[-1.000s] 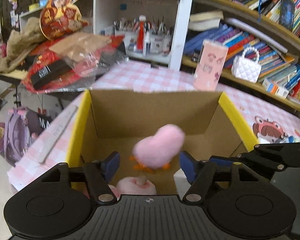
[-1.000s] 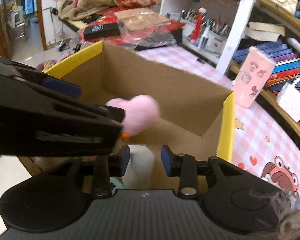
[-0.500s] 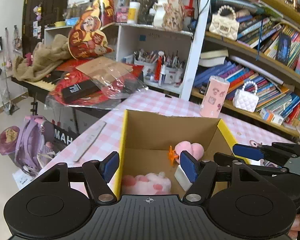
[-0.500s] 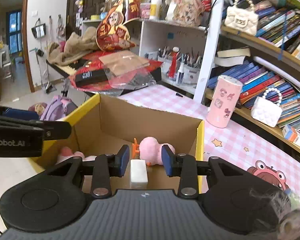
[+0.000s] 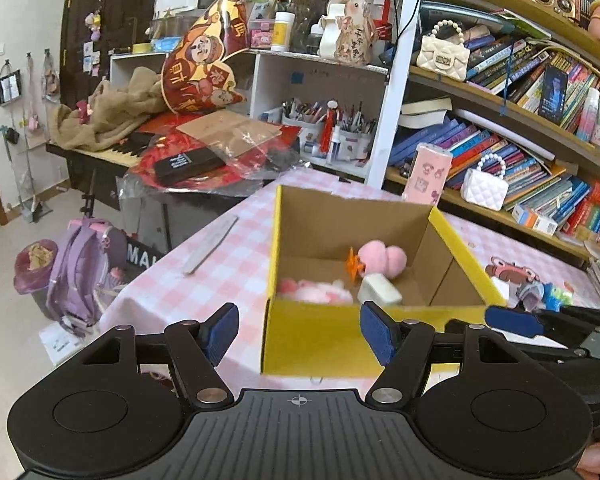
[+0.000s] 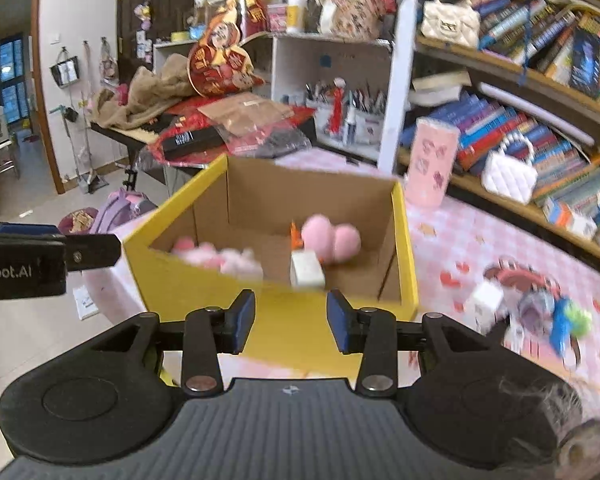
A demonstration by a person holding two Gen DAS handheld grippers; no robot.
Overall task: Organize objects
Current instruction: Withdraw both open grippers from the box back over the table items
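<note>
A yellow cardboard box [image 5: 324, 336] [image 6: 203, 276] stands on the pink checked table. Inside lie a pink plush bird with orange feet [image 5: 380, 258] [image 6: 332, 240], a second pink plush [image 5: 316, 290] [image 6: 219, 258] and a white block [image 5: 380, 290] [image 6: 307, 268]. My left gripper [image 5: 300, 334] hovers open before the box's near wall, nothing between its fingers. My right gripper [image 6: 291, 322] is also in front of the box; its jaws are opening, with nothing between them. Small toys, a white cube [image 6: 486, 300] and a blue-green one [image 6: 568, 322], lie on the table right of the box.
Bookshelves [image 5: 520, 152] line the back right, with a pink canister [image 5: 426, 174] and a white handbag [image 5: 484, 188] in front. A cluttered side table [image 5: 203, 160] stands at the left, a purple backpack [image 5: 83, 264] on the floor. A grey ruler [image 5: 211, 248] lies left of the box.
Both grippers have pulled back and up out of the box. The pink plush bird, in the air a second ago, now lies on the box floor.
</note>
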